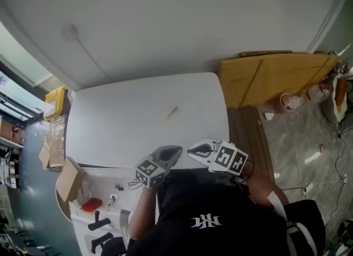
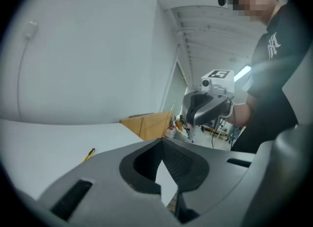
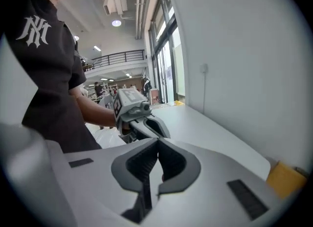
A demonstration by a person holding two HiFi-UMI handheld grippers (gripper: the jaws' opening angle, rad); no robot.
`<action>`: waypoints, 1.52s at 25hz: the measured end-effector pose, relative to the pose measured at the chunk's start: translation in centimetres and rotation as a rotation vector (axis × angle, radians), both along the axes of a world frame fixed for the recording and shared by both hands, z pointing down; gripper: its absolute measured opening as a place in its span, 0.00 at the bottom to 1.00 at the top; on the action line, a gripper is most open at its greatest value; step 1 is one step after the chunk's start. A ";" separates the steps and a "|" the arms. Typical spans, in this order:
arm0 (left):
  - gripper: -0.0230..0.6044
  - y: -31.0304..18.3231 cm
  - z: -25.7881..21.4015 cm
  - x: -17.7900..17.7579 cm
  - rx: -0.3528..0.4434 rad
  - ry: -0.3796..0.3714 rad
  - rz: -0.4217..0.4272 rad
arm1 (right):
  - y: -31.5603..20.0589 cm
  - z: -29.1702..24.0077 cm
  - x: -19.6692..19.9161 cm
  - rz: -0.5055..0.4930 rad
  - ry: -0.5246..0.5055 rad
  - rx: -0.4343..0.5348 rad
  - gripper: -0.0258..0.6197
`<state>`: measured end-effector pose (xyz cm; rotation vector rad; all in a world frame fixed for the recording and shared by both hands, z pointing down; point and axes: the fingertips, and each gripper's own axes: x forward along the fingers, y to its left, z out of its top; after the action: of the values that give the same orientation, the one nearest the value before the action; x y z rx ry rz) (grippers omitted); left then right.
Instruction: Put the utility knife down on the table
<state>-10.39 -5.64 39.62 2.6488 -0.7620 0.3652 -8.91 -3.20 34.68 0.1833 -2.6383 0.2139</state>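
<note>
Well apart from both grippers, the slim yellow utility knife [image 1: 172, 112] lay flat on the white tabletop [image 1: 110, 122], slanting near-left to far-right. The left gripper [image 1: 172, 152] and right gripper [image 1: 197, 150] had closed, empty jaws.

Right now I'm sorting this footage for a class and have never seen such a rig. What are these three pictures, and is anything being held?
There is no robot here. A person holds a two-jaw tool in each hand. The head view comes from a camera on the person's head, looking steeply down at the white table. The other two pictures come from cameras riding on each tool, looking along its jaws.

The left gripper and the right gripper both have their jaws together with nothing between them. The cubes with square markers are part of the grippers.

A thin yellow utility knife lies on the table, apart from both grippers, so it is already put down. A brown cardboard panel stands beside the table.
</note>
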 end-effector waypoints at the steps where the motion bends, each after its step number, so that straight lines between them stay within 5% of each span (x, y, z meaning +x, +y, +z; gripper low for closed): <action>1: 0.04 1.5 -1.1 0.5 0.023 -0.002 -0.011 | 1.1 -0.7 0.7 0.027 -0.042 0.014 0.05; 8: 0.04 10.4 -6.6 4.8 0.111 -0.042 -0.019 | 13.0 -2.9 6.7 0.022 -0.321 -0.004 0.05; 14: 0.04 15.6 -10.6 6.9 0.233 -0.055 0.015 | 16.1 -3.8 7.4 0.097 -0.310 0.076 0.05; 19: 0.05 18.3 -12.3 7.0 0.310 -0.035 0.067 | 16.3 -6.1 8.3 0.262 -0.324 0.144 0.05; 24: 0.04 23.0 -14.7 7.8 0.347 0.023 0.147 | 19.8 -6.2 8.3 0.367 -0.389 -0.009 0.04; 30: 0.05 28.3 -11.5 2.4 0.302 0.029 0.096 | 25.6 -6.4 4.4 0.338 -0.379 0.058 0.04; 33: 0.05 29.7 -9.0 0.4 0.261 0.031 0.064 | 27.6 -6.2 3.1 0.309 -0.423 0.007 0.04; 38: 0.04 31.4 -10.6 2.9 0.253 0.066 0.125 | 29.0 -7.8 4.5 0.367 -0.446 -0.023 0.04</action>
<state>-7.44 25.81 29.01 2.9384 -0.6615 0.2251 -4.46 25.80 26.90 0.6850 -3.0201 0.4516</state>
